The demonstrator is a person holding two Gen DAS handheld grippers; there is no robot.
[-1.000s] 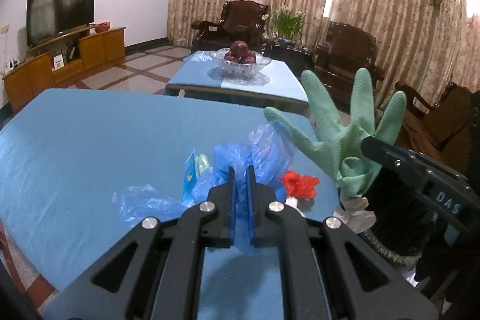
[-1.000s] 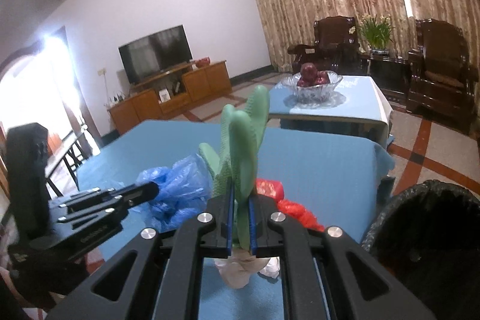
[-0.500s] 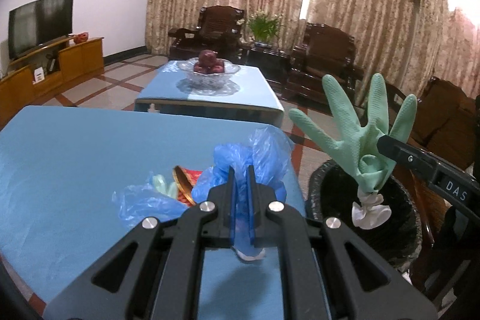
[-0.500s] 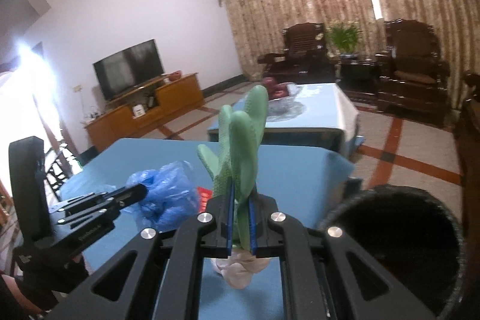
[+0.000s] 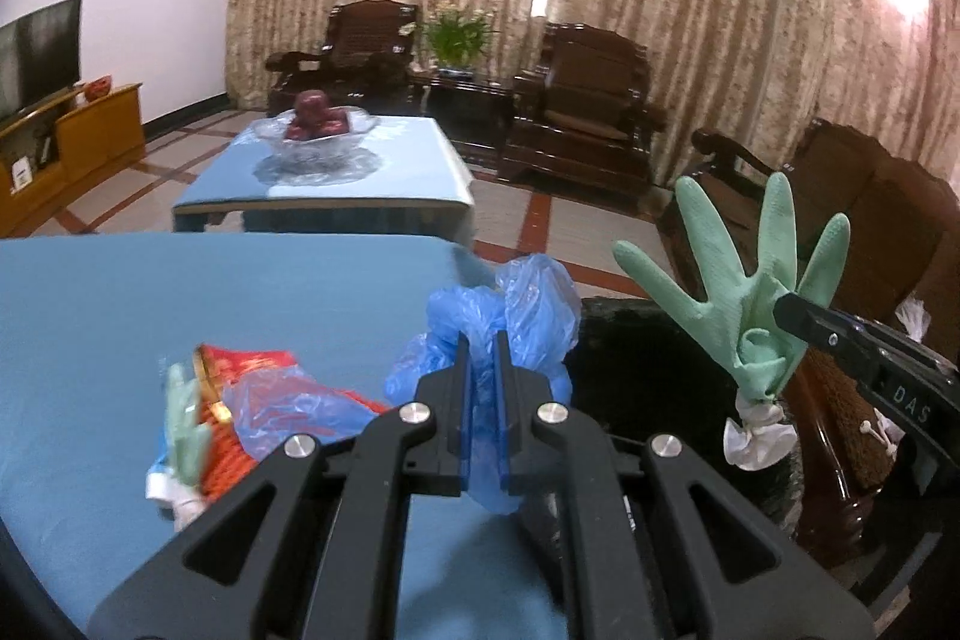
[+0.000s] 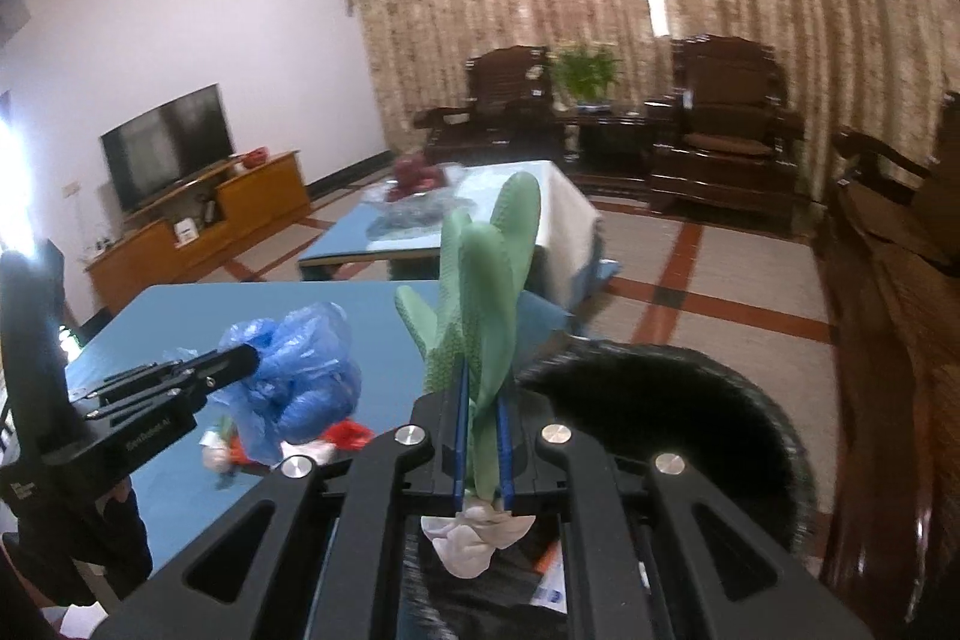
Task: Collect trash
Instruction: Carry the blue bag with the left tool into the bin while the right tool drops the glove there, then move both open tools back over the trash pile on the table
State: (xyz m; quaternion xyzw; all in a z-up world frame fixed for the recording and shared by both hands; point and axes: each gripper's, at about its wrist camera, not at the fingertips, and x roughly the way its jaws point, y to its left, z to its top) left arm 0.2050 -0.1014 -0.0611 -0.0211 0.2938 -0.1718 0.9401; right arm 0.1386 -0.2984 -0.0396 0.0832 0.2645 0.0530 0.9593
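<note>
Both our grippers have swung off the blue table toward the black round trash bin (image 6: pixel 690 400): our right gripper (image 6: pixel 480 436), clamped on the upright green rubber glove (image 6: pixel 486 292), hangs over its mouth, nearer than our left gripper (image 5: pixel 480 400), pinching the crumpled blue plastic bag (image 5: pixel 510 316).

armchairs (image 5: pixel 585 112), television (image 6: pixel 168 154), fruit bowl (image 5: pixel 318 139)

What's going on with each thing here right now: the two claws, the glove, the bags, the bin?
Left gripper: shut on blue plastic bag.
Right gripper: shut on green glove, held over the bin.
Black trash bin: open.
Red wrapper: lying on the table.
Second green glove: lying on the table.
</note>
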